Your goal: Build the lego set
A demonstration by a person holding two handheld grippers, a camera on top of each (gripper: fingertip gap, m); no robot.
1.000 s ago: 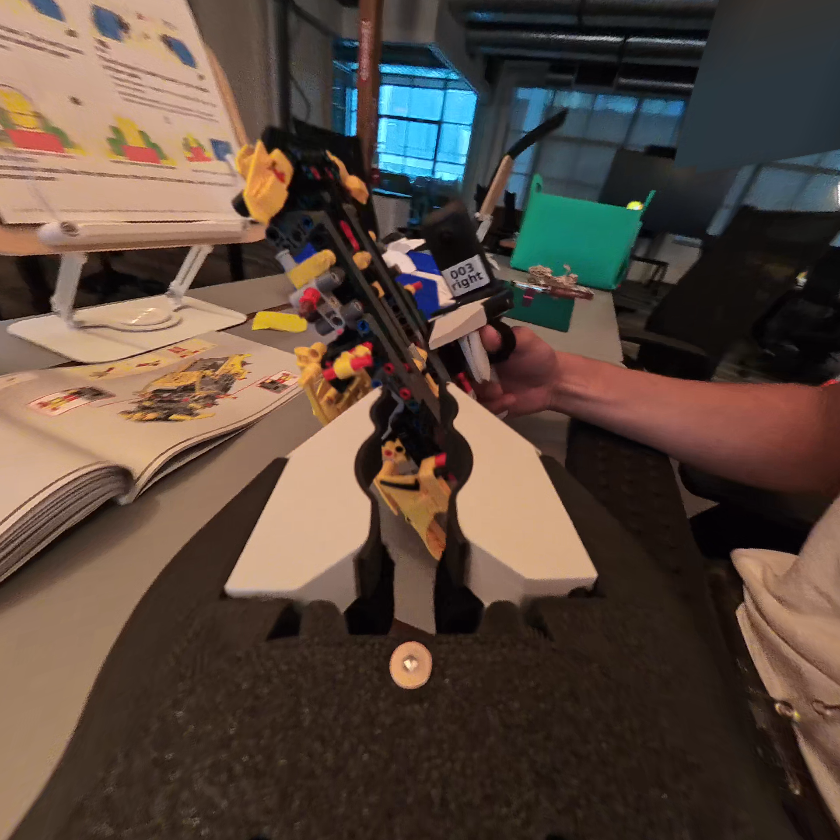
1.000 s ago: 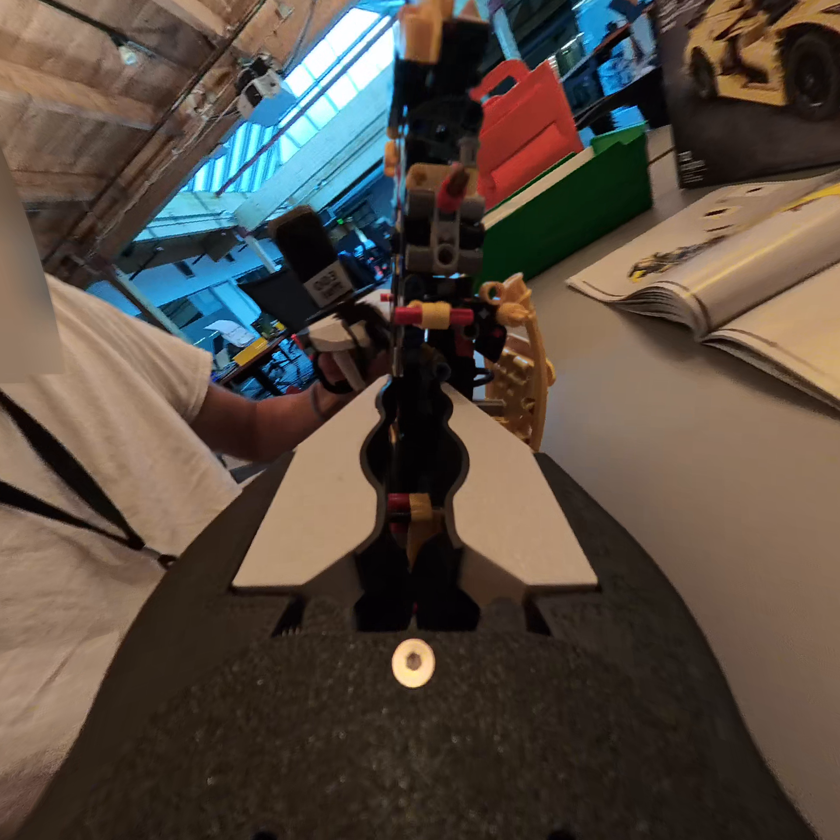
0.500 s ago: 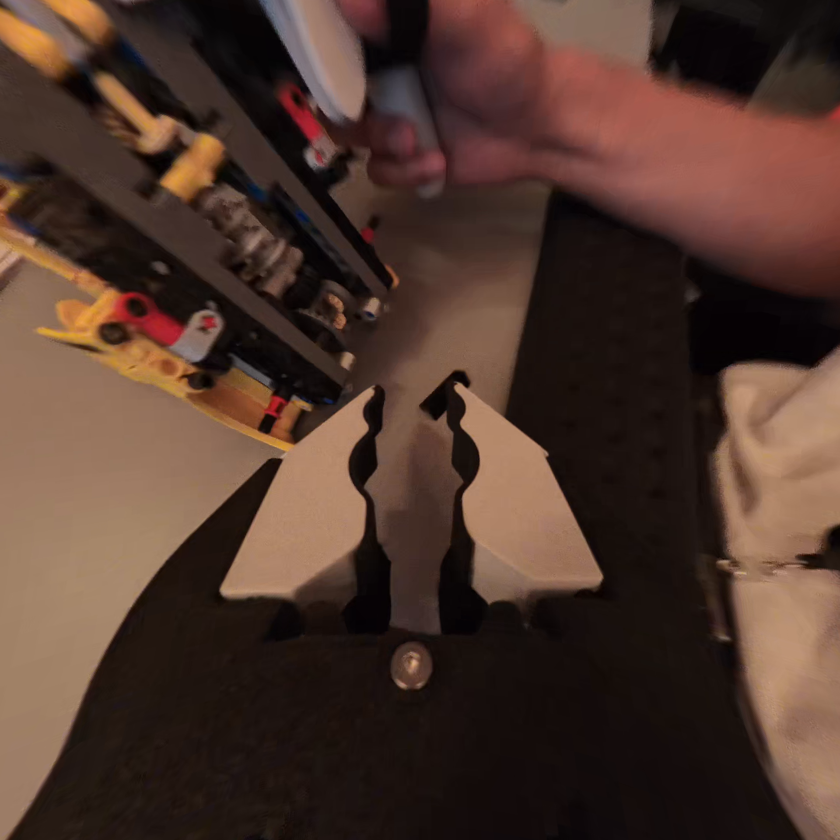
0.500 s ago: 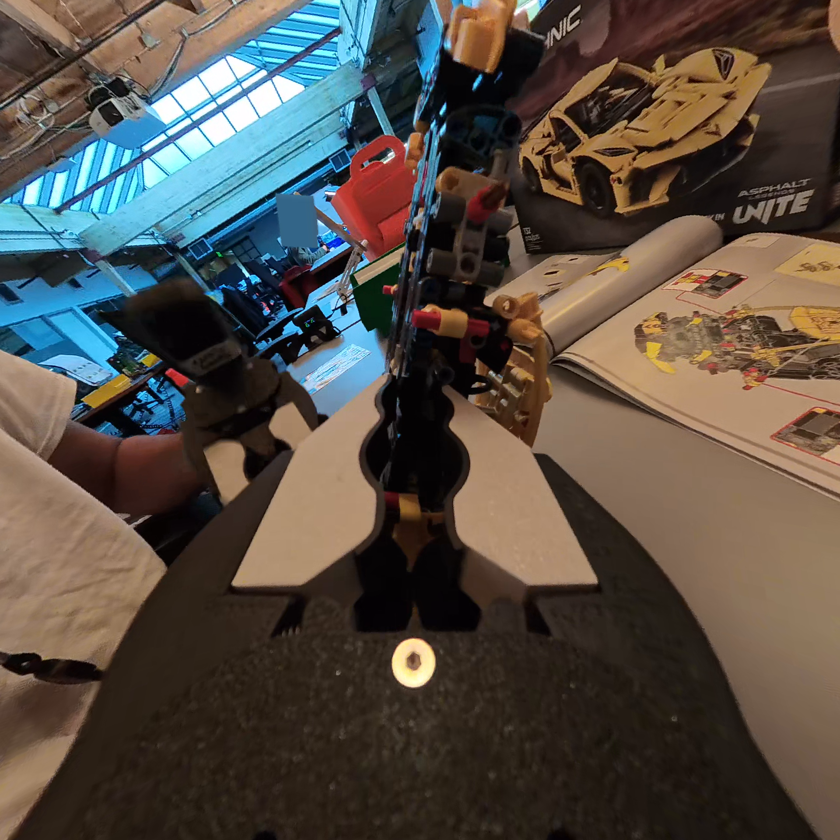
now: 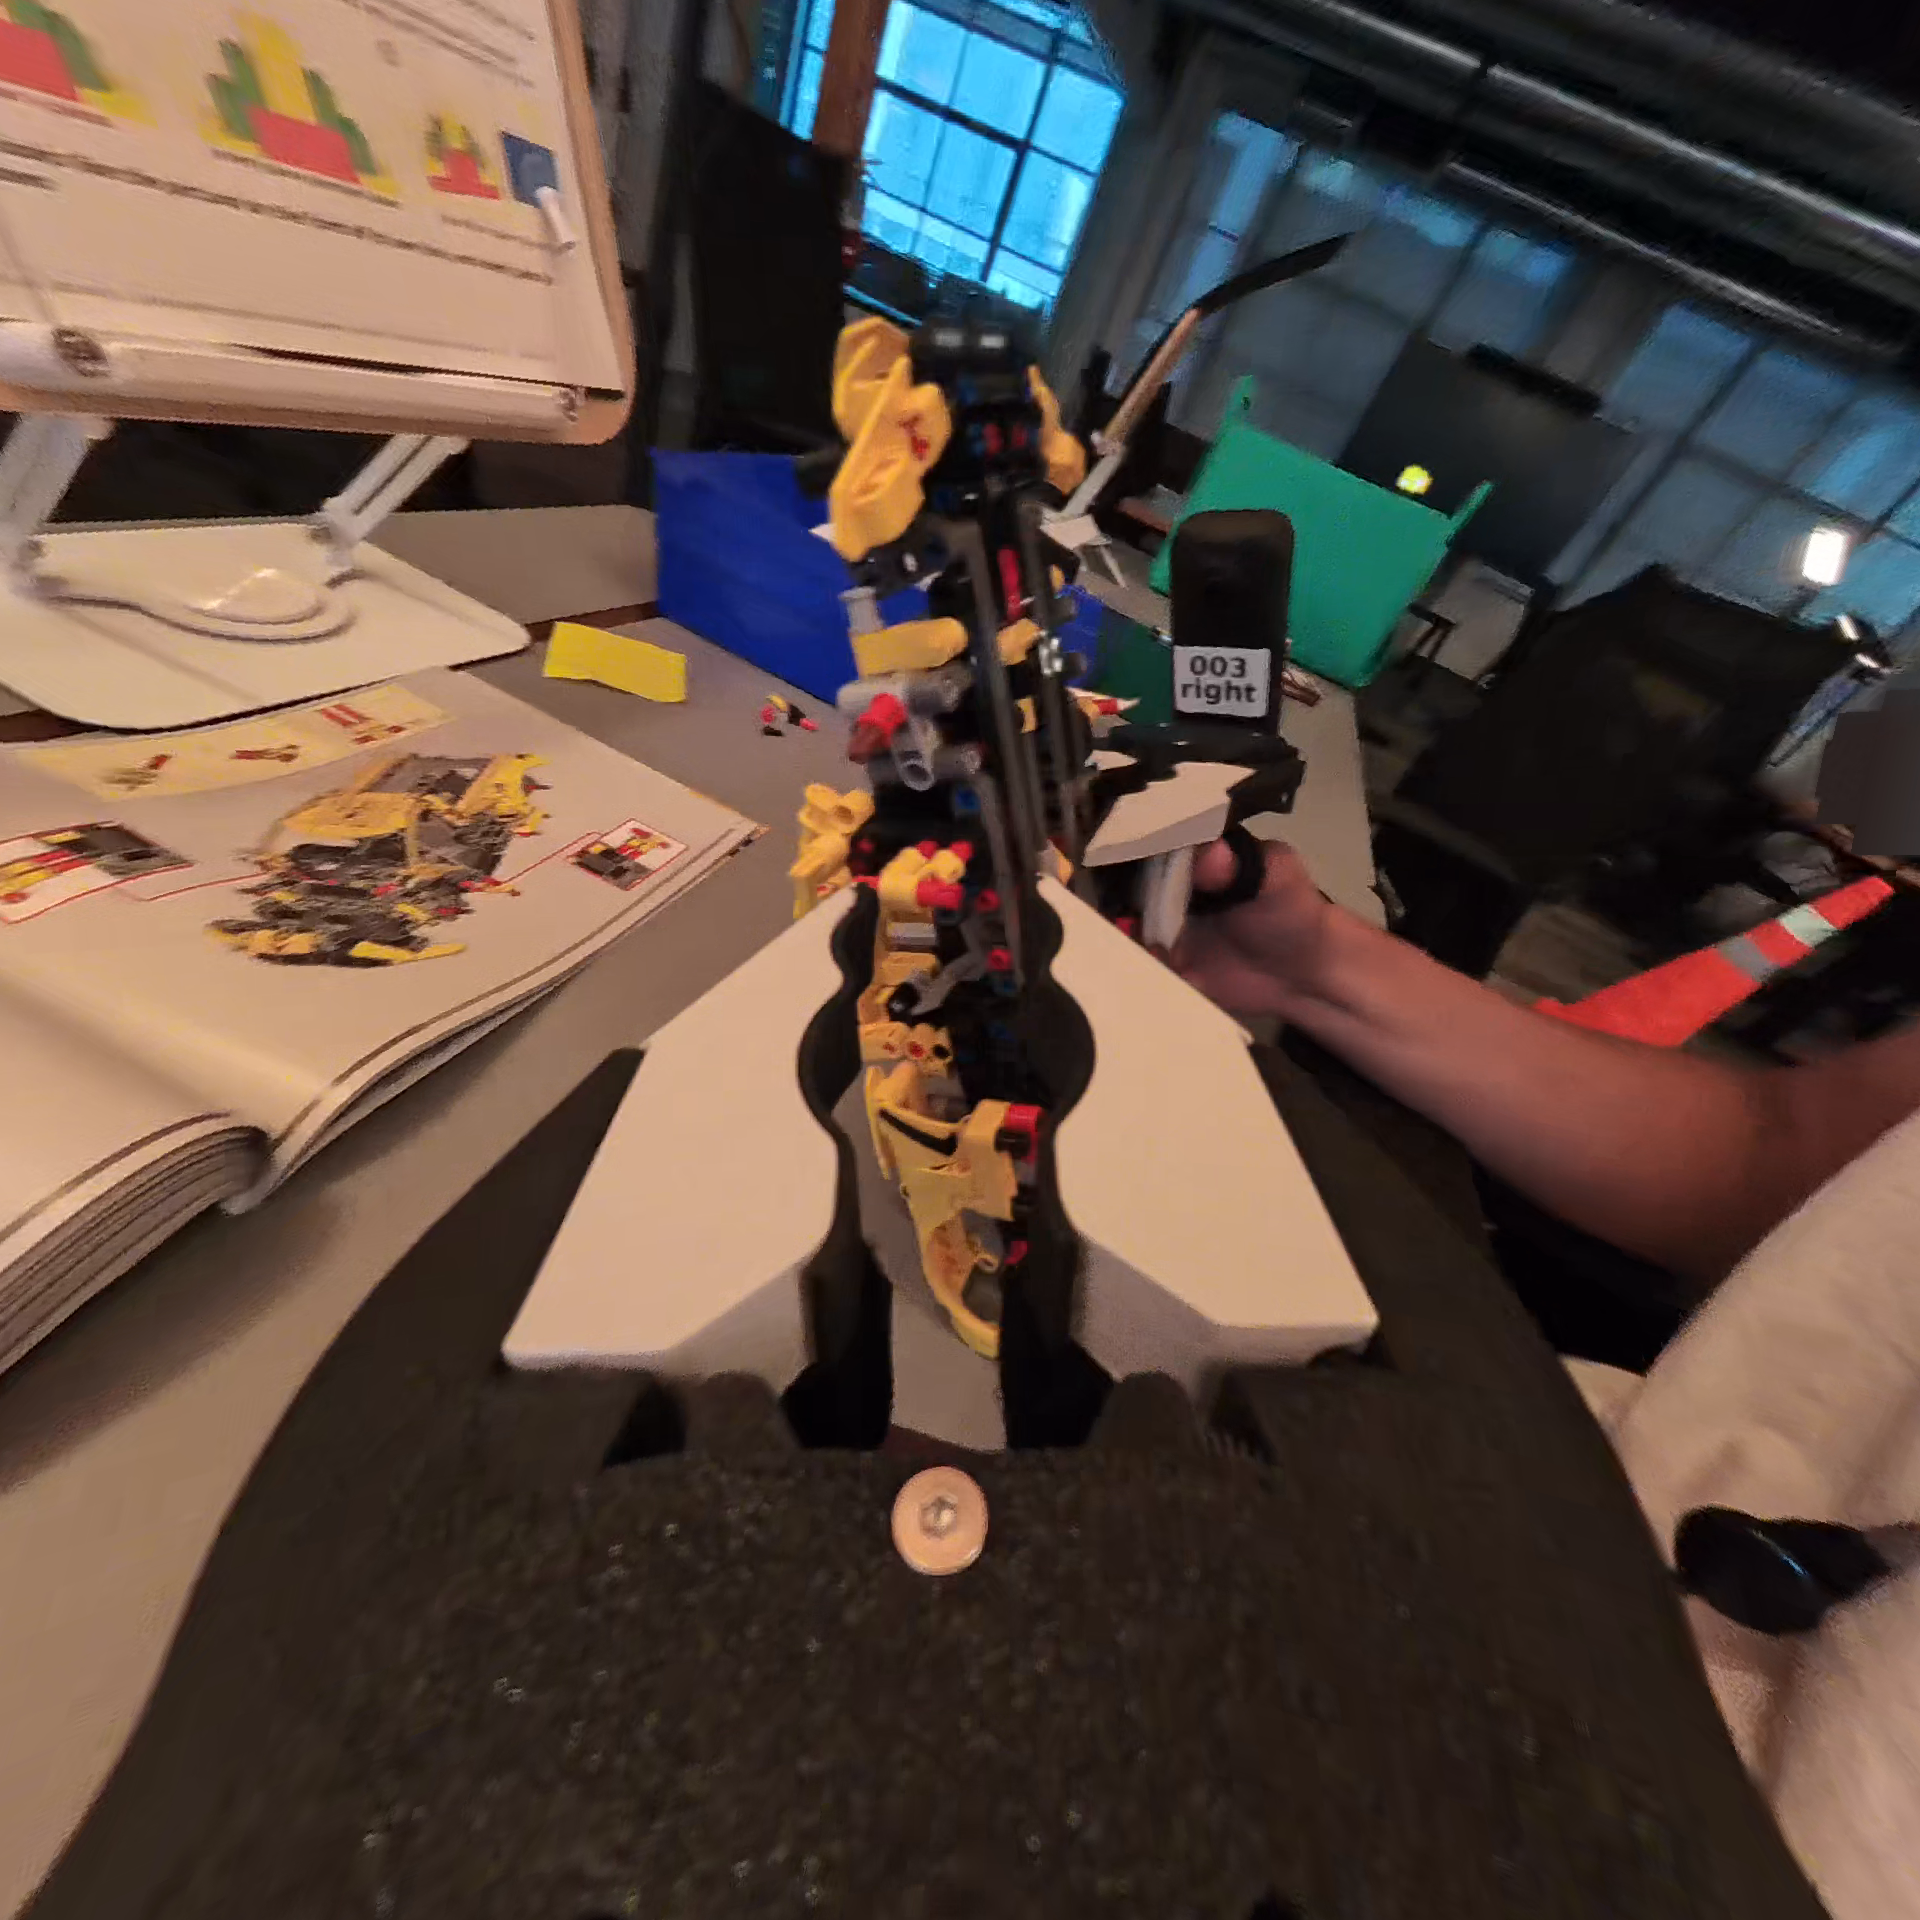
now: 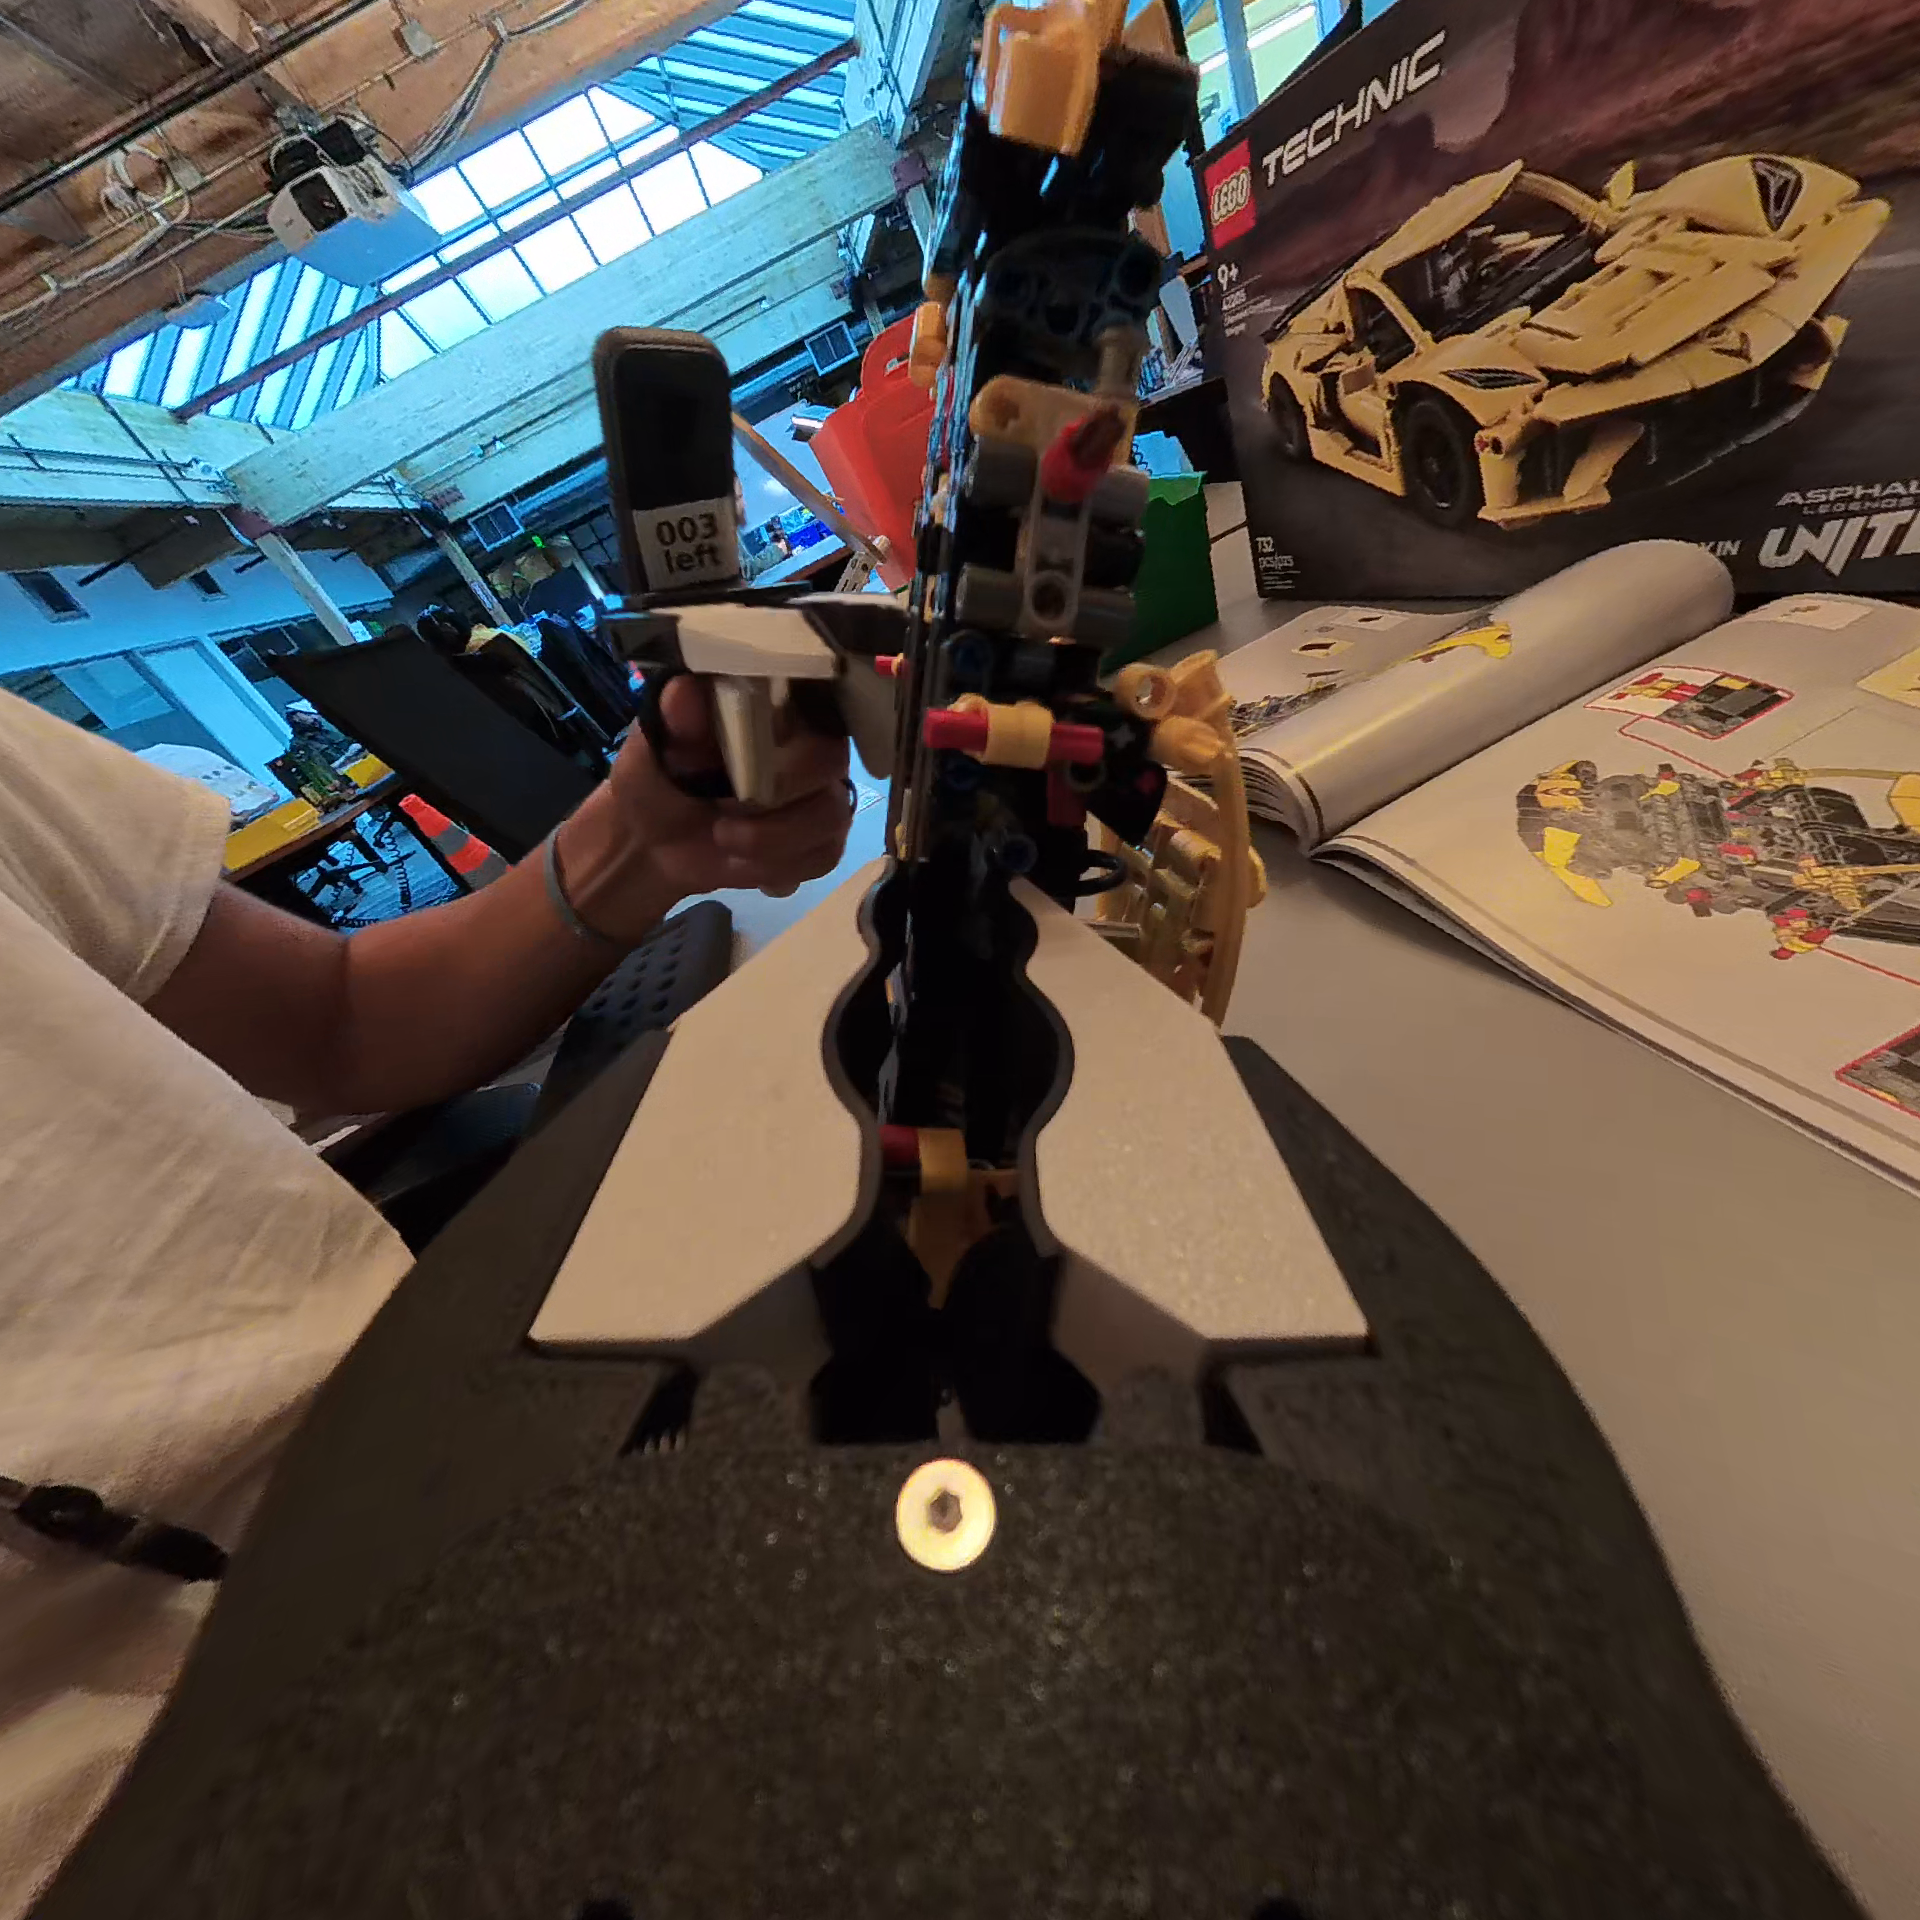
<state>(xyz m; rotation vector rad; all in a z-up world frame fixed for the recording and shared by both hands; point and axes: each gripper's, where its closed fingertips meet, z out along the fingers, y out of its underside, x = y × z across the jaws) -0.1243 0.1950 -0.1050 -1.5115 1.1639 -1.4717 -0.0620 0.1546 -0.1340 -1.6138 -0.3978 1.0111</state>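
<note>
At the centre of both frames we see each claw closed on the same model: our left claw (image 5: 945, 1049) grips the yellow and black lego model (image 5: 951, 790) low down, and our right claw (image 6: 948, 1039) pinches its black edge. The model stands upright, rising past the fingertips toward the top. Farther left lies the open instruction book (image 5: 343, 894); in the right wrist view the set's box (image 6: 1558, 312) stands upper right.

White camera stickers (image 5: 1218, 681), the set box (image 6: 1455, 312) and booklet (image 5: 312, 935) bear print.
</note>
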